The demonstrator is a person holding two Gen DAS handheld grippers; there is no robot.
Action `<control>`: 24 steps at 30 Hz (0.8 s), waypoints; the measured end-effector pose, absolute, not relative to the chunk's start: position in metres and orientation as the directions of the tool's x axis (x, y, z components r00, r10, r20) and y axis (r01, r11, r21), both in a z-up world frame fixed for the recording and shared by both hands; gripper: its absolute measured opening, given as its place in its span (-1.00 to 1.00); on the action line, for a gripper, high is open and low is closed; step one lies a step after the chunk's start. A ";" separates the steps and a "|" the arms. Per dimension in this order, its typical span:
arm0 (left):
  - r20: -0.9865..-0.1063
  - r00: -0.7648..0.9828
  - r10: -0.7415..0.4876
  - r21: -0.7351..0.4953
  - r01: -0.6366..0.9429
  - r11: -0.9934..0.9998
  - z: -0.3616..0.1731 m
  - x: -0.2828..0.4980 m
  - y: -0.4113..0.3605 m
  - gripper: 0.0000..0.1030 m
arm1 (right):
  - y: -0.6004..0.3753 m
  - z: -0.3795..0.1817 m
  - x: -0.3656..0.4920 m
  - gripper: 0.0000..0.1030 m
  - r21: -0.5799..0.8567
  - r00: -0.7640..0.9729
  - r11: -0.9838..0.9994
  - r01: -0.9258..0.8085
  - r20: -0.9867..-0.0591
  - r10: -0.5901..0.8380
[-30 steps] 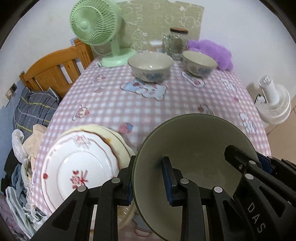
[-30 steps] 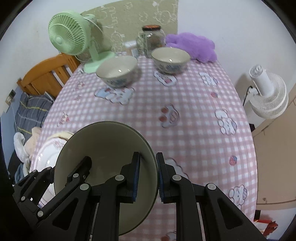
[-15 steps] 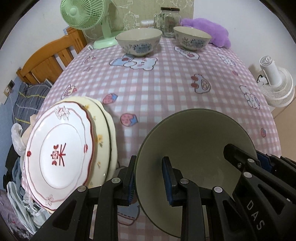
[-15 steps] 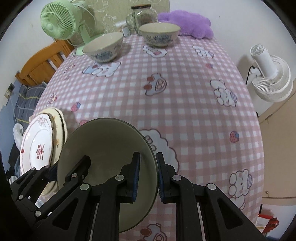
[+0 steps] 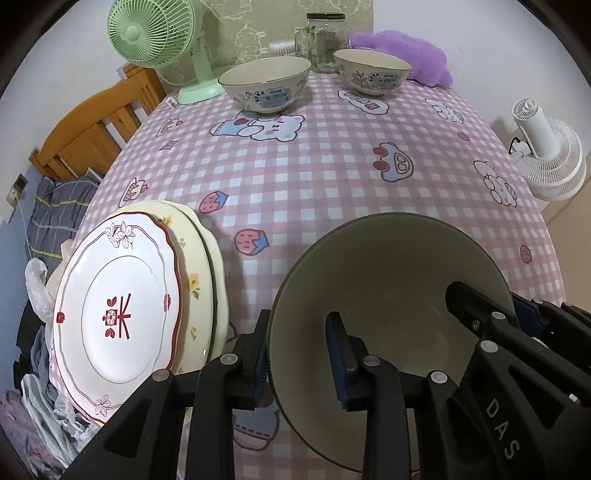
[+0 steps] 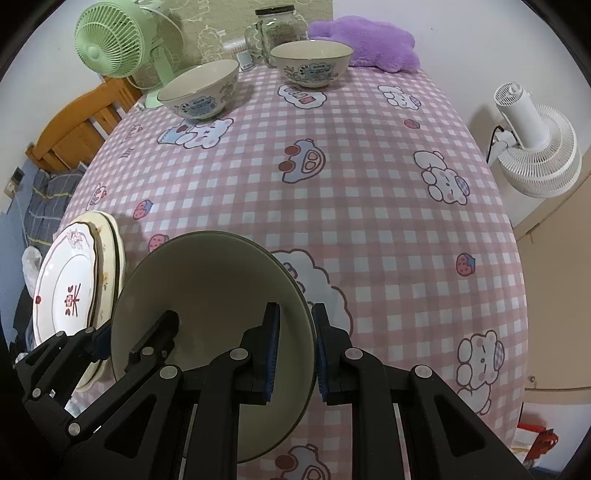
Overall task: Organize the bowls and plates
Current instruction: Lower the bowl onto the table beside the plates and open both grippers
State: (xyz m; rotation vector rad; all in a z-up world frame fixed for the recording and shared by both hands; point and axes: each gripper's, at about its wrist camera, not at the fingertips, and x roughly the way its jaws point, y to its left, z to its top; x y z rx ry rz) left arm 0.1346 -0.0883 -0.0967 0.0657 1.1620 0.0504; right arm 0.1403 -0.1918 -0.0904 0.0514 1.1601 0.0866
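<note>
Olive bowl point(image 5: 391, 295) has been lowered beside plate stack point(image 5: 122, 295), left gripper point(image 5: 299, 354) w/ jaws just eased apart astride its rim, right gripper point(image 6: 293, 354) clamped on opposite rim; right should be freed only once bowl sits flat.

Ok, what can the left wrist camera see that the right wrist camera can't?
Only the left wrist view shows the letters DAS on the right claw. Only the right wrist view shows a red thing on the floor. Both show the dark bowl, the stacked plates, two patterned bowls and the green fan.
</note>
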 end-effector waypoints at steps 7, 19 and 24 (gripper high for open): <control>-0.902 0.430 0.027 0.031 0.003 1.000 -0.082 0.134 -0.080 0.12 | -0.192 -0.080 0.142 0.22 0.094 0.424 0.994 -0.054 -0.899 0.108; -0.849 0.527 -0.024 0.004 0.050 0.999 -0.039 0.133 -0.057 0.72 | -0.176 -0.036 0.134 0.40 0.045 0.520 0.999 -0.009 -0.853 0.044; -0.832 0.551 -0.061 -0.021 0.079 0.997 -0.024 0.135 -0.039 0.77 | -0.157 -0.016 0.131 0.62 0.002 0.573 1.000 0.005 -0.819 -0.001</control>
